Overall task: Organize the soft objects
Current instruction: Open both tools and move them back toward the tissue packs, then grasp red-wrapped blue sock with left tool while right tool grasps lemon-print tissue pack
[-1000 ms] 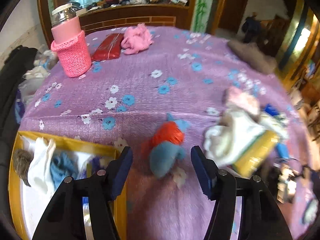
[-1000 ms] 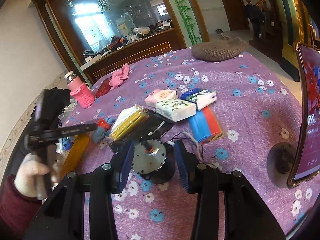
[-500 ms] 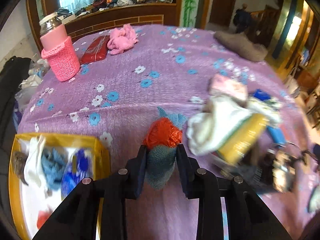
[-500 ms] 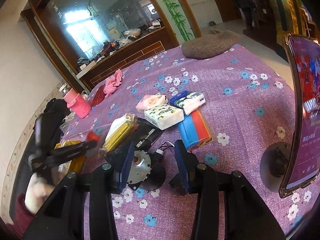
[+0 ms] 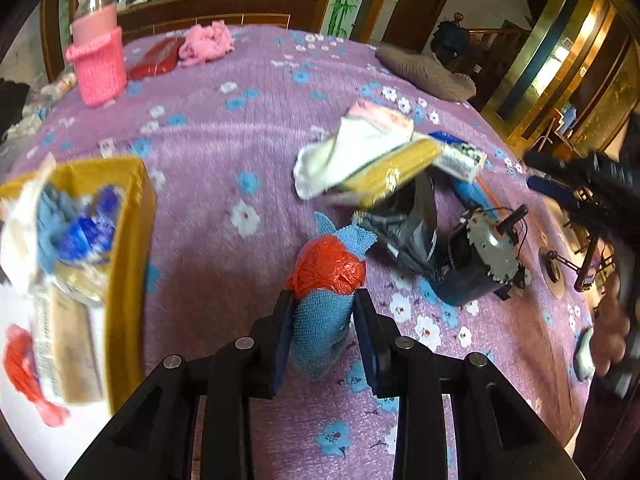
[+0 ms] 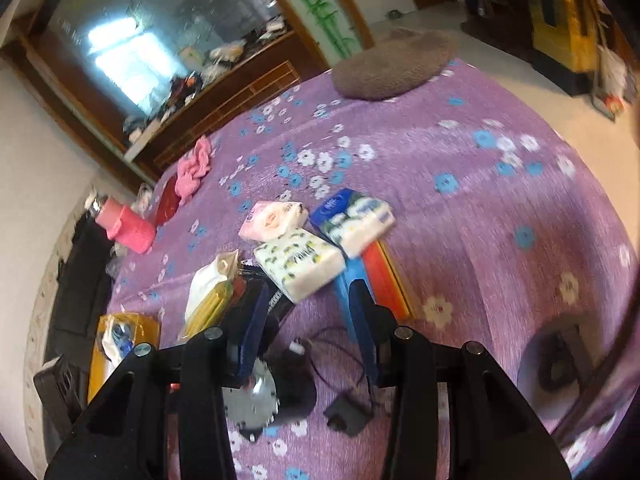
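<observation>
A soft blue knitted cloth bundle with a crinkled red plastic wrap at its twelve o'clock end point(image 5: 324, 300) sits pinched between the left gripper point(image 5: 322, 320) pads, whose jaws are easing apart slightly, while the right gripper point(image 6: 304, 312) jaws stand partly spread, gripping nothing.

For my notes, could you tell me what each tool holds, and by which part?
The left tool pinches the blue cloth bundle by its lower blue end, below the red wrap. The right tool holds nothing.

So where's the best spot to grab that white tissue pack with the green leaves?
Judging by its shape, grip the tissue pack across its two long sides, coming straight down from above. It lies flat with its top bare, but other packs touch its far corners, so pinch near the middle with the fingers.
</observation>
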Tool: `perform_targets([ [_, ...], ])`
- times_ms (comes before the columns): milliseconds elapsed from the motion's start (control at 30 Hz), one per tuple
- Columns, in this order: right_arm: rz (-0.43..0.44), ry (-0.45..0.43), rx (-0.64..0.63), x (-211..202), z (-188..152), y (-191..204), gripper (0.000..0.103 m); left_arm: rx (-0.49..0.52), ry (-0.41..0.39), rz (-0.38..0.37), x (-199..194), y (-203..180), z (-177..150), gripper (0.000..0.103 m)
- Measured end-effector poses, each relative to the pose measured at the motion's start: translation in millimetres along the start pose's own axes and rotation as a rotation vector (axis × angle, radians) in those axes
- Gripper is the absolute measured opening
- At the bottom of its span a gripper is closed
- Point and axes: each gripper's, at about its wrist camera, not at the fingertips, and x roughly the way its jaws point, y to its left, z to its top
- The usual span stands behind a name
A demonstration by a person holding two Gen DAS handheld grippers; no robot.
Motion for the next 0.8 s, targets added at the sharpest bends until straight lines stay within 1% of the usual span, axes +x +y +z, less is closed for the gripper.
perform_targets([
  [100, 0.007, 0.058, -0.087, 17.6, 12.5, 16.7, 0.039, -0.019, 0.016, -0.017, 11.7, 3.5, 0.3, 0.035],
  [133, -0.002, 0.081, -0.121, 24.7, 15.0, 22.5, 0.039, -0.029, 0.021, -0.027, 14.8, 5.9, 0.7, 0.036],
  [200, -0.048, 0.132, -0.206, 42.6, 19.3, 37.0, 0.039, -0.038, 0.025, -0.029, 18.2, 6.2, 1.5, 0.038],
  [300, -0.15, 0.203, -0.333, 70.0, 18.6, 55.3, 0.039, -0.042, 0.027, -0.03, 24.0, 6.6, 2.5, 0.039],
  [333, -0.206, 0.23, -0.39, 80.7, 15.8, 62.3, 0.039, -0.042, 0.023, -0.029, 25.4, 6.1, 2.4, 0.039],
  [400, -0.289, 0.251, -0.476, 92.4, 10.8, 69.9, 0.039, -0.04, 0.018, -0.025, 27.7, 4.4, 2.4, 0.039],
  [467, -0.345, 0.255, -0.544, 100.0, 7.7, 77.0, 0.04, -0.03, 0.009, -0.014, 27.0, 1.5, 0.9, 0.039],
  [500, -0.368, 0.262, -0.568, 104.3, 7.0, 79.3, 0.041, -0.024, 0.005, -0.008, 27.7, 0.3, 0.7, 0.039],
  [533, -0.39, 0.272, -0.589, 108.0, 5.7, 80.2, 0.048, -0.015, 0.0, 0.0, 28.4, -1.5, 0.2, 0.039],
  [600, -0.468, 0.291, -0.657, 118.6, 2.2, 83.1, 0.06, 0.002, -0.007, 0.015, 28.9, -4.9, -0.9, 0.039],
  [633, -0.497, 0.295, -0.676, 122.2, 0.9, 83.2, 0.06, 0.009, -0.009, 0.021, 29.5, -6.5, -1.3, 0.039],
  [667, -0.506, 0.306, -0.676, 125.6, 0.7, 81.9, 0.06, 0.011, -0.009, 0.021, 28.9, -7.1, -1.4, 0.038],
  [700, -0.493, 0.307, -0.648, 125.7, 2.5, 78.2, 0.06, 0.008, -0.009, 0.018, 28.4, -7.0, -1.5, 0.036],
  [733, -0.472, 0.305, -0.611, 123.5, 4.9, 74.2, 0.056, 0.003, -0.011, 0.013, 28.0, -6.0, -1.3, 0.035],
  [767, -0.428, 0.301, -0.559, 117.7, 8.6, 69.0, 0.056, -0.002, -0.013, 0.007, 26.9, -4.3, -1.0, 0.033],
  [800, -0.4, 0.292, -0.534, 112.8, 10.4, 66.5, 0.054, -0.009, -0.018, 0.0, 26.1, -2.8, -1.2, 0.032],
])
